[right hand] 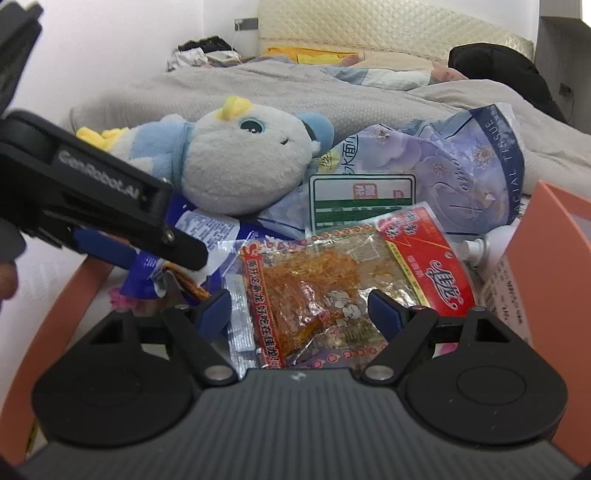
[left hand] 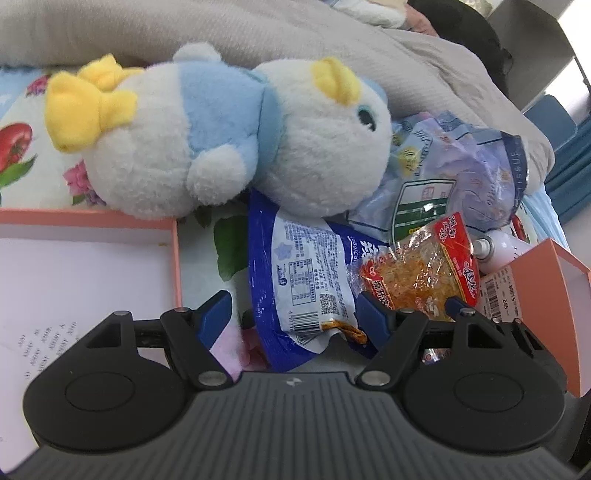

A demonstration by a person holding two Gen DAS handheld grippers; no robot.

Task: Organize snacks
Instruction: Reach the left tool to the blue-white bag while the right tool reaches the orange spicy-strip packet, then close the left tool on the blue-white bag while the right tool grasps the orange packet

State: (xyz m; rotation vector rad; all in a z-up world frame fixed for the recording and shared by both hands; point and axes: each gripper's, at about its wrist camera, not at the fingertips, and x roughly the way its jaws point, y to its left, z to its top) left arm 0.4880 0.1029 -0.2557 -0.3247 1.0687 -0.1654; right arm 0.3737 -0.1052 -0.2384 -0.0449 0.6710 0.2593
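Both my grippers stand with fingers apart, nothing clamped. My left gripper (left hand: 291,314) straddles the lower end of the blue-and-white snack bag (left hand: 295,273), which lies flat on the bed with its top tucked under the plush toy (left hand: 221,136). My right gripper (right hand: 299,310) straddles the near edge of the red spicy-strip packet (right hand: 351,273), which lies just right of the blue bag, overlapping its edge and a purple tissue pack (right hand: 461,166) behind. I judge both snacks light, thin and crinkly; the film looks slick, so I'd pinch a sealed flat edge or corner rather than the filled middle. The red packet's contents look soft and oily, so squeeze gently. The blue bag may drag on the plush when lifted. An open pink box (left hand: 110,258) sits to the left, and a second pink box part (left hand: 554,280) stands to the right with a white pump bottle (left hand: 498,251) beside it. The surface is a soft floral sheet (left hand: 22,147), so things sink and shift. Grey duvet (right hand: 295,85) behind, padded headboard (right hand: 369,26) and white wall beyond: a bedroom.
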